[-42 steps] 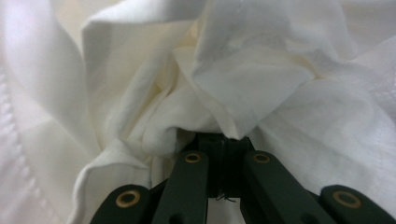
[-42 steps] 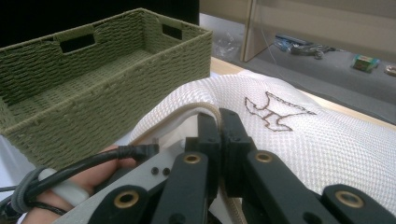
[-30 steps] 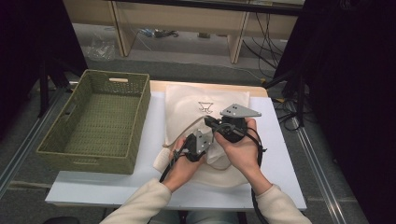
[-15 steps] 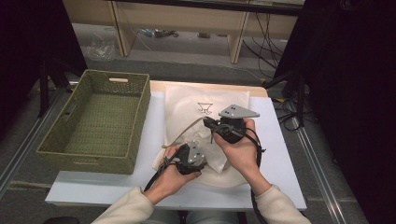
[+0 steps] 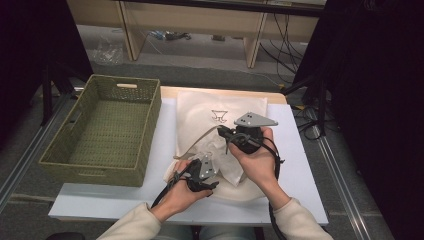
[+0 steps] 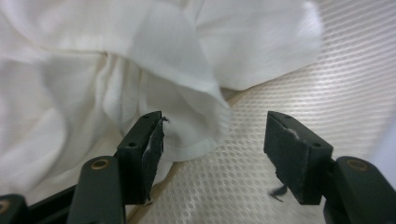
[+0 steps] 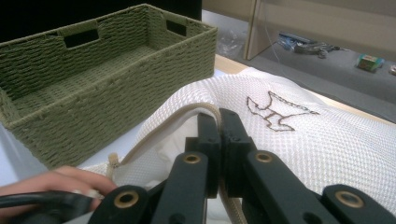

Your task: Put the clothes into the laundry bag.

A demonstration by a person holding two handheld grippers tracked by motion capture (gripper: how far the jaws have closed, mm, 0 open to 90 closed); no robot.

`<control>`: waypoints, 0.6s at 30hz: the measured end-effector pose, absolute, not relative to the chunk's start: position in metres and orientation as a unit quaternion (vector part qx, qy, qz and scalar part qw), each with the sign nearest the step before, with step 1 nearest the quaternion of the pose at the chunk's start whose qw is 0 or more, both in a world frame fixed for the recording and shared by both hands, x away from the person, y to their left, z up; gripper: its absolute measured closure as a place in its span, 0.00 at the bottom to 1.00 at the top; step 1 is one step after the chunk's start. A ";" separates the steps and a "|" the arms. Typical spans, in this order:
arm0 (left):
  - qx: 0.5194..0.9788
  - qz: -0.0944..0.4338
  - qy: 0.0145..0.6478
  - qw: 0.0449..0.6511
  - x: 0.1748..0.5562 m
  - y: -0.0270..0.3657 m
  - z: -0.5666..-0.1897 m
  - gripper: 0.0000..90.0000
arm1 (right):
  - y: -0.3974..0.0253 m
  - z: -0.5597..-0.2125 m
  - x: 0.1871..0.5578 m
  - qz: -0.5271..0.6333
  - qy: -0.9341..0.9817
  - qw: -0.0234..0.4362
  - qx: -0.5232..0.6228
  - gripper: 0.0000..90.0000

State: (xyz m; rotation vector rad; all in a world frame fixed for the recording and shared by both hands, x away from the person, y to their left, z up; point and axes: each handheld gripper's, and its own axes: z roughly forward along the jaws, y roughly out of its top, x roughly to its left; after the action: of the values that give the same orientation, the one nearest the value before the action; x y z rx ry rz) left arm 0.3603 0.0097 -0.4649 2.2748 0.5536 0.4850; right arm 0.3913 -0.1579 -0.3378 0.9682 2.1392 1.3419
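Mesh bag point(image 5: 227, 117), one, lies mid-table w/ its mouth toward me. My right gripper point(image 7: 219, 122) is clamped on the bag's beige rim, jaws together, lifting that edge. My left gripper point(image 6: 212, 140) is released, jaws wide apart, just at the folds of one white cloth point(image 6: 116, 60) that sits in the bag's mouth; one fold hangs between the jaws, nothing pinched. In high view, left gripper point(image 5: 202, 172) is near the table's front edge, right gripper point(image 5: 222, 132) just beyond it. One brown emblem point(image 7: 278, 109) on the mesh. One green woven basket point(image 5: 107, 130) stands left of the bag. One white table point(image 5: 295, 165) under all.
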 end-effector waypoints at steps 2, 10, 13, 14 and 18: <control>0.883 0.189 0.220 0.369 0.354 0.013 -0.460 0.42 | -0.158 -0.338 0.391 0.483 0.773 0.218 0.348 0.99; 0.893 0.175 0.237 0.340 0.352 0.027 -0.477 0.46 | -0.156 -0.338 0.391 0.482 0.776 0.216 0.345 0.99; 0.889 0.176 0.242 0.346 0.362 0.025 -0.482 0.44 | -0.156 -0.338 0.391 0.480 0.778 0.218 0.342 0.99; 0.889 0.176 0.244 0.346 0.365 0.024 -0.484 0.42 | -0.156 -0.338 0.391 0.480 0.777 0.215 0.346 0.99; 0.887 0.172 0.245 0.351 0.375 0.020 -0.490 0.38 | -0.156 -0.339 0.392 0.479 0.777 0.223 0.342 0.99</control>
State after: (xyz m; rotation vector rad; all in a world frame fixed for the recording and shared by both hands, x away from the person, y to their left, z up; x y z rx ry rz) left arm 0.3747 0.0195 -0.4900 2.2973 0.6340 0.4452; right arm 0.3918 -0.1555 -0.3394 0.9442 2.1451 1.3229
